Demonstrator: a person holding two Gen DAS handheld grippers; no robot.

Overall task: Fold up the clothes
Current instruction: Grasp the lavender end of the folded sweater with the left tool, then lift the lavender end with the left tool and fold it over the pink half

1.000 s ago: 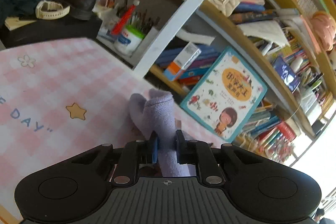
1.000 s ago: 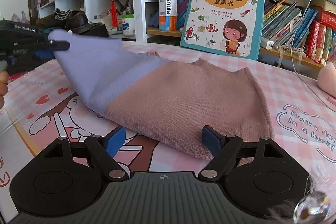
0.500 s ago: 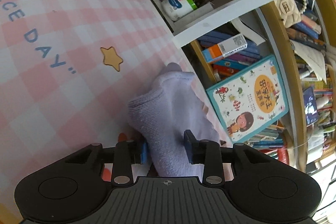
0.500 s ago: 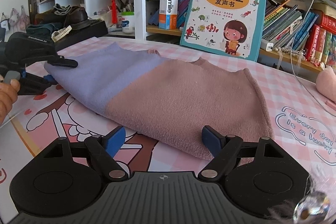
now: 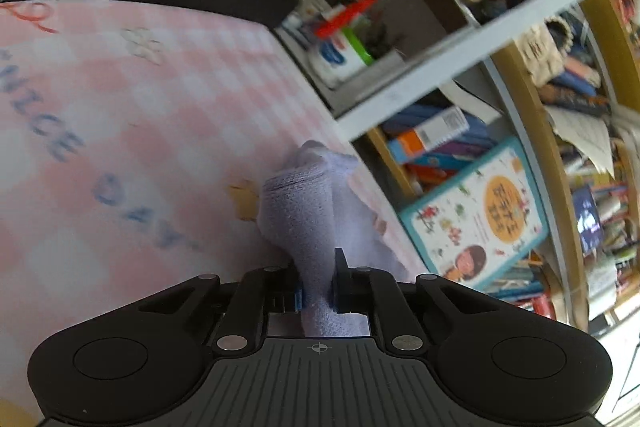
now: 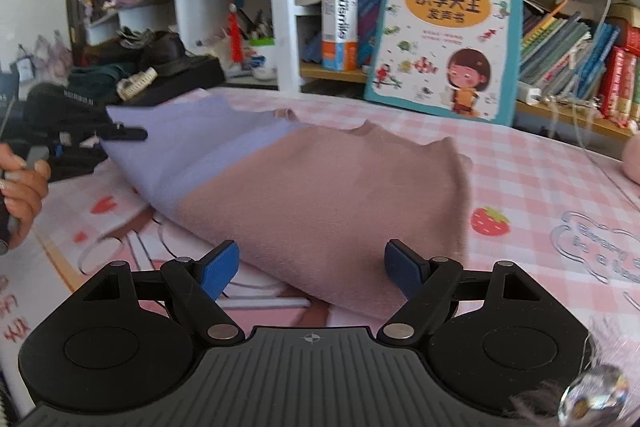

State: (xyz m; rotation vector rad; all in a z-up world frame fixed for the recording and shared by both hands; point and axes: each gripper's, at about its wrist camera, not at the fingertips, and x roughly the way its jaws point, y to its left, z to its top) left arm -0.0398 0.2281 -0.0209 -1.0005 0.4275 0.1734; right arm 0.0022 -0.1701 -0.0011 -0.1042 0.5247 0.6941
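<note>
A knitted garment lies on the pink checked table, with a dusty pink body (image 6: 328, 187) and a lilac sleeve part (image 6: 188, 143). My left gripper (image 5: 316, 297) is shut on the bunched lilac sleeve (image 5: 298, 211) and holds its edge slightly raised; it also shows at the left of the right wrist view (image 6: 120, 135). My right gripper (image 6: 312, 267) is open and empty, just in front of the pink hem.
A children's picture book (image 6: 444, 43) leans against the bookshelf (image 6: 560, 59) behind the table. A black box with shoes and clothes (image 6: 160, 67) stands at the back left. A pen pot (image 5: 340, 51) sits on a low shelf. A pink plush (image 6: 632, 159) lies at right.
My left gripper opened on the lilac sleeve half a second ago and has shut on it again, lifting its edge a little. My right gripper moved slightly closer to the garment.
</note>
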